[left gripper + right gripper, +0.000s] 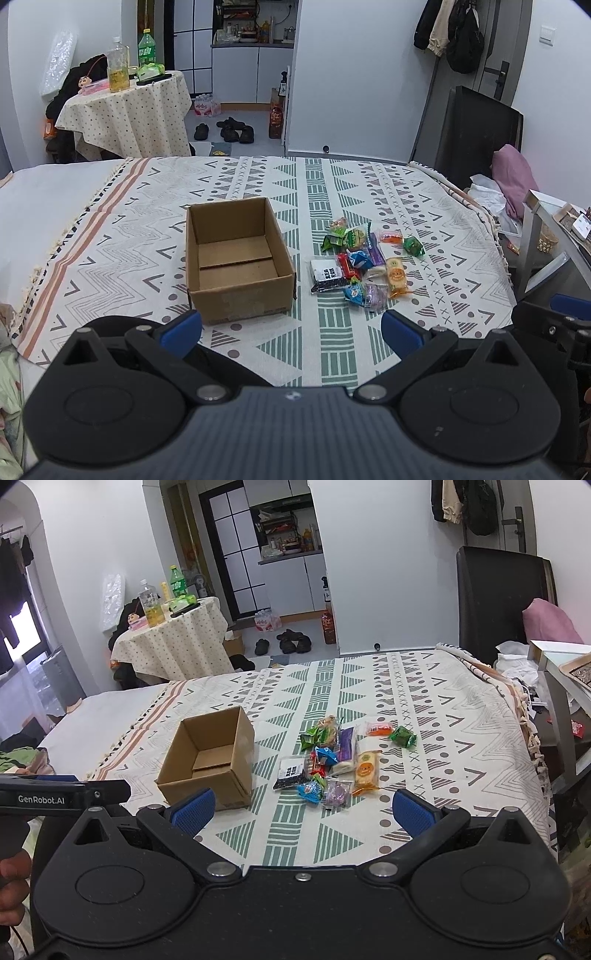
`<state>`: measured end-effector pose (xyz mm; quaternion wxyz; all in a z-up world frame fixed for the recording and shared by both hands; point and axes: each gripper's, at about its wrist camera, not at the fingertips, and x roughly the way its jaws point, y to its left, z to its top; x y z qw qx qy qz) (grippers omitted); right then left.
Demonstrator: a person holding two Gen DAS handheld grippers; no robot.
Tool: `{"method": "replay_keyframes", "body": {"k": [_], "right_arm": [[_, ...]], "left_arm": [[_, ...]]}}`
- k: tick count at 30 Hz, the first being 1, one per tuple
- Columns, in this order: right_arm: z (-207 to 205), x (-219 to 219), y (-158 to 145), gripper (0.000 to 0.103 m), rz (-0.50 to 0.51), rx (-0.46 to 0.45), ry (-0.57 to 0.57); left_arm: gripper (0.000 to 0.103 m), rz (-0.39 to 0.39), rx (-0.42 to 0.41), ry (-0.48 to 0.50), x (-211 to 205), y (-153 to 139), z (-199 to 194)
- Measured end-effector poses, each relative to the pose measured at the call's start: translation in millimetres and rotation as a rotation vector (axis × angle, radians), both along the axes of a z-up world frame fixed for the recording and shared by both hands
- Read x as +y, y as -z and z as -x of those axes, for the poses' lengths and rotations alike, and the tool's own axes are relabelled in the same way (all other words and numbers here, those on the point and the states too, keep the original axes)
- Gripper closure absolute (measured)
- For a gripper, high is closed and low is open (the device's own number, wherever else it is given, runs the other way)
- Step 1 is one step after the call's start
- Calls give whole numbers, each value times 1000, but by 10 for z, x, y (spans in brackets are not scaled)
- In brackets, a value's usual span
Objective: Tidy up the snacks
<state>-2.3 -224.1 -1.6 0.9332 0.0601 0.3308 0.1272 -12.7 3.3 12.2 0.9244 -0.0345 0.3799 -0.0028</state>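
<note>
An open, empty cardboard box [236, 258] stands on the patterned bedspread; it also shows in the right wrist view [210, 760]. A pile of several small wrapped snacks [364, 264] lies to its right, also seen in the right wrist view [340, 758]. An orange biscuit pack [366, 770] and a black packet [291, 771] lie in the pile. My left gripper [291, 330] is open and empty, near the bed's front edge, short of the box and snacks. My right gripper [304, 810] is open and empty, just short of the pile.
The patterned bedspread [332, 184] covers the bed. A round table [129, 110] with bottles stands at the back left. A dark chair [476, 136] and a side table [554, 221] with clutter stand to the right. The left gripper's body [55, 794] shows at the right view's left edge.
</note>
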Motion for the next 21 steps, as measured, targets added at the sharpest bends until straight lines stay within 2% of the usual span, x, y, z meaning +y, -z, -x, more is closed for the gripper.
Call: {"method": "replay_keyframes", "body": {"k": [21], "right_arm": [[-6, 34, -48, 0, 11, -10, -14]], "left_arm": [[0, 6, -3, 2, 19, -44, -11]]}}
